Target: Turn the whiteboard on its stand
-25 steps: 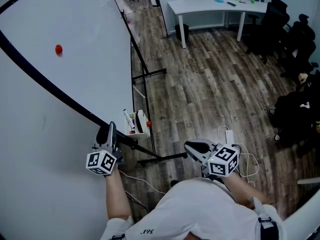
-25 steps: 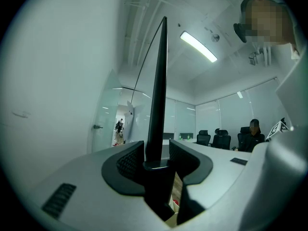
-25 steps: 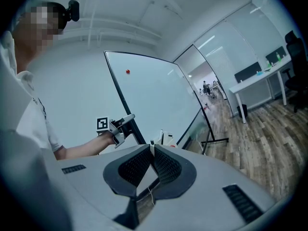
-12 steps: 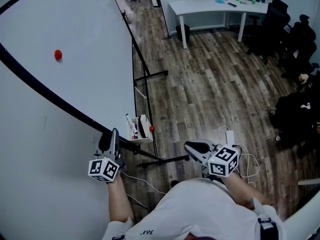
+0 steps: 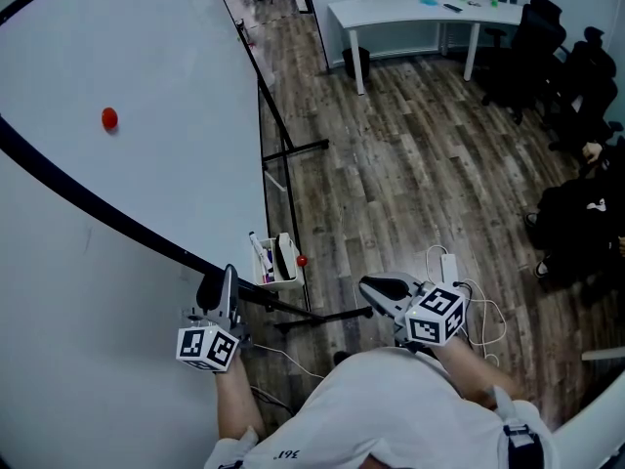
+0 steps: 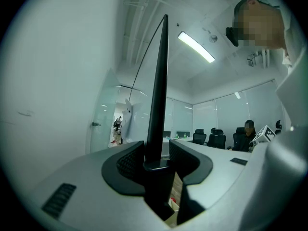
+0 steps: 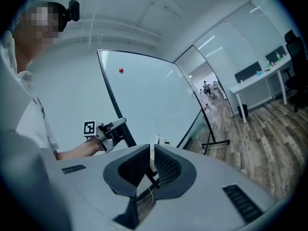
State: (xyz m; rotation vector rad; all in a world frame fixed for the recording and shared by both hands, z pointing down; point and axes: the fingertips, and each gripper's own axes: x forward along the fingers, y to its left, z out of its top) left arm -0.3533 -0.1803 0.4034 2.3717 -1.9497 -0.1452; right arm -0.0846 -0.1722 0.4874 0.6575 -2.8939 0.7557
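Up close, left gripper [image 6: 156, 154] pinching whiteboard frame [image 6: 159, 81]

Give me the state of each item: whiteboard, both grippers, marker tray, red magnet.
whiteboard: tilted at an angle on its stand, black frame edge gripped.
left gripper: shut on the whiteboard's frame edge.
right gripper: jaws close together, nothing between them, off the board.
marker tray: hanging at the board's edge, markers inside.
red magnet: stuck on the board face.
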